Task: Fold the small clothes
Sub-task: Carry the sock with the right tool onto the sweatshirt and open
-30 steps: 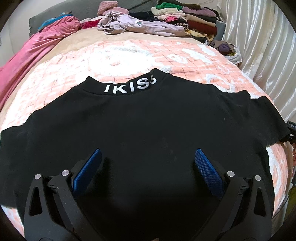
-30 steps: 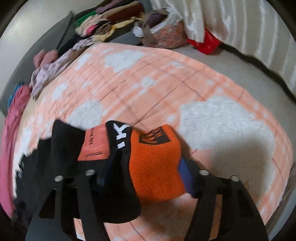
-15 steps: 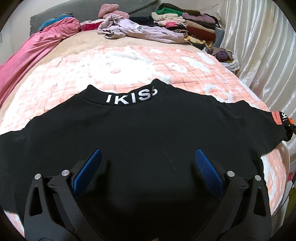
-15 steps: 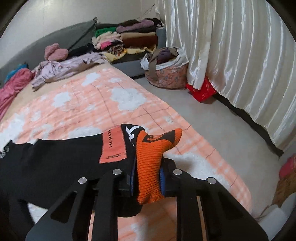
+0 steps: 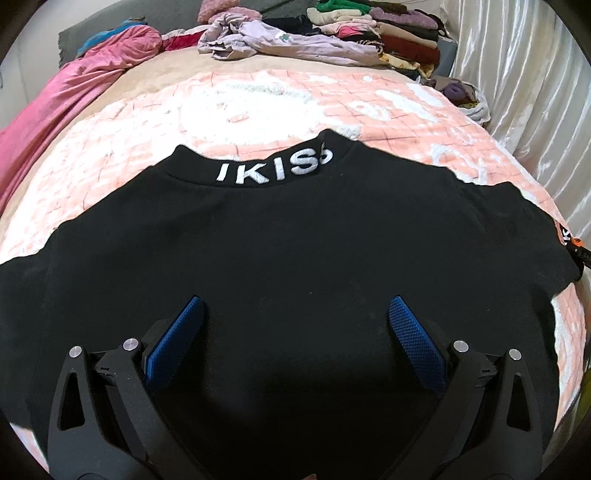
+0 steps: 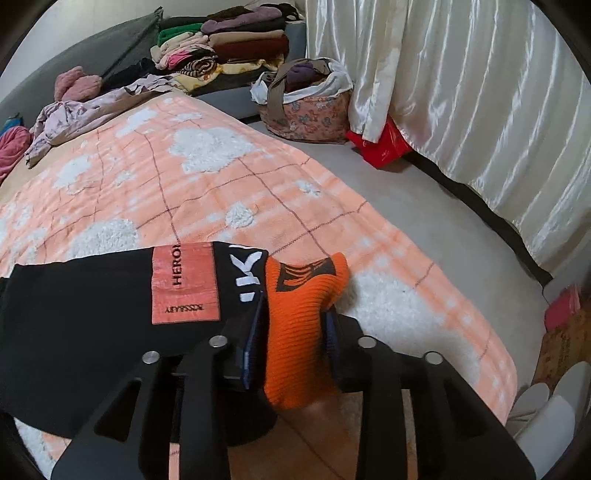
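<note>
A black top (image 5: 295, 243) with white collar lettering lies spread flat on the peach and white blanket (image 5: 258, 107), collar at the far side. My left gripper (image 5: 295, 317) is open and hovers over the top's lower middle, blue pads wide apart. My right gripper (image 6: 295, 321) is shut on the orange ribbed cuff (image 6: 299, 317) of the top's right sleeve (image 6: 92, 306), held just above the blanket (image 6: 221, 184) near the bed's right edge. The sleeve carries an orange patch (image 6: 184, 284). The cuff also shows at the far right of the left wrist view (image 5: 574, 245).
Stacks of folded clothes (image 5: 391, 29) and a loose lilac garment (image 5: 280, 40) lie at the bed's far end, a pink blanket (image 5: 74, 85) at far left. A cloth bag (image 6: 306, 103), a red bag (image 6: 384, 144) and white curtains (image 6: 461, 92) stand right of the bed.
My right gripper closed on the orange cuff and pulled the sleeve outward to the right, straightening it. My left gripper stayed open, shifting only slightly over the top.
</note>
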Action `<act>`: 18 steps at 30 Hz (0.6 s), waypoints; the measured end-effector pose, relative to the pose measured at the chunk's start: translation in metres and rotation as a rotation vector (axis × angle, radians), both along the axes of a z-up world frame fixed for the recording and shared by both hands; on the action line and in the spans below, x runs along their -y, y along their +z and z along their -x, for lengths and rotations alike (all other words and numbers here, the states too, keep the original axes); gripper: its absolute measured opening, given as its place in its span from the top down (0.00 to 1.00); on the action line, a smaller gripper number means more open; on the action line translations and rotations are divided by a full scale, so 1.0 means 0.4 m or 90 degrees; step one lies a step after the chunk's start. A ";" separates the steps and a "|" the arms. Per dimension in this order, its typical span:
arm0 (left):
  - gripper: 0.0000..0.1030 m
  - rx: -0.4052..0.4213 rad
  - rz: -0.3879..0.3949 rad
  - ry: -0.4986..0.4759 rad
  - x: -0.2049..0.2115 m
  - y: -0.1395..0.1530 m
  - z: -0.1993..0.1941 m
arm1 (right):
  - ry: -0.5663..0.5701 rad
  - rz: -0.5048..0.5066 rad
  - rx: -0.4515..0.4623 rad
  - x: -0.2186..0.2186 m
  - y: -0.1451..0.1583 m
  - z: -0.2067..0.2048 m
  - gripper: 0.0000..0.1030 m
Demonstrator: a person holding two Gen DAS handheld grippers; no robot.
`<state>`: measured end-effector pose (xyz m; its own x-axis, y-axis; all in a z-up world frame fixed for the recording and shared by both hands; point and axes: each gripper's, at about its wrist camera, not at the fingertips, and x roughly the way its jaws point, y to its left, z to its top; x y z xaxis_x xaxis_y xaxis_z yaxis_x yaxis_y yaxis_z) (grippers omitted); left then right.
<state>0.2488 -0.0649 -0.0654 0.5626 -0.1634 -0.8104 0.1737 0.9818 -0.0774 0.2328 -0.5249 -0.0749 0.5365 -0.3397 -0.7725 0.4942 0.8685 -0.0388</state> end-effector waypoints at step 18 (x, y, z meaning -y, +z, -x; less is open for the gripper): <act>0.09 -0.014 -0.018 -0.100 0.128 -0.012 0.072 | 0.160 -0.062 0.017 -0.222 0.023 0.059 0.36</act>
